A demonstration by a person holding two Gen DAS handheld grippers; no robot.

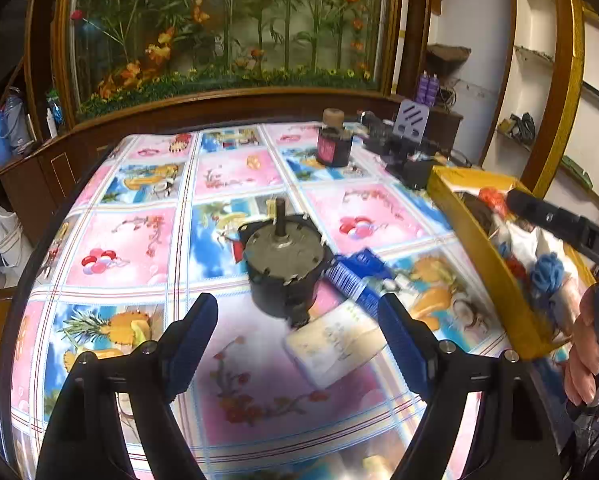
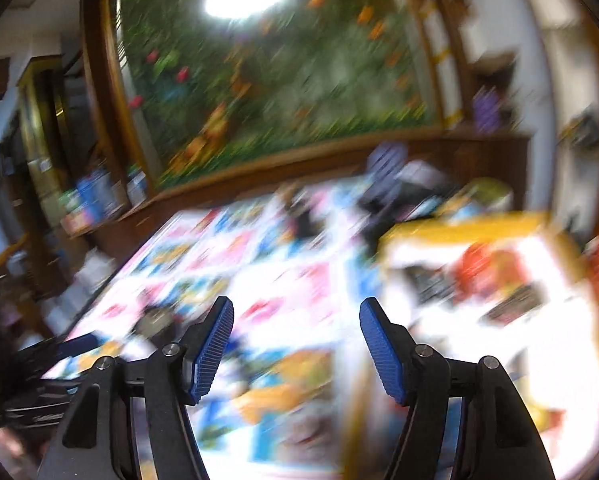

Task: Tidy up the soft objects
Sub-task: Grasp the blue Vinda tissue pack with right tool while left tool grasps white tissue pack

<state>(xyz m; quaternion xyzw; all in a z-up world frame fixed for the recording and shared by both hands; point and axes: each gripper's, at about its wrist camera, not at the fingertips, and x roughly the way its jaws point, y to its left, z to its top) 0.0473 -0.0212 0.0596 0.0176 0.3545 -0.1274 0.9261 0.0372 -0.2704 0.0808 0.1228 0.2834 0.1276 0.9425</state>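
Flanking the left tool (image 1: 297, 326), spread and empty: grey motor (image 1: 284, 258), blue comb (image 1: 357, 278), yellow box (image 1: 485, 248) rightward.

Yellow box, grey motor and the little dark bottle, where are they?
yellow box (image 1: 475, 240), left wrist view, on its near side wall.
grey motor (image 1: 284, 249), left wrist view, on its round top face.
dark bottle (image 1: 333, 145), left wrist view, on its pink label.

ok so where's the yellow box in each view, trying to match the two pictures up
Left wrist view: the yellow box lies at the right edge, tilted, with colourful soft items inside.
Right wrist view: the same box fills the right half, heavily blurred; its contents cannot be made out.
Shared landmark: the framed flower panel behind the table, at the top of both views.
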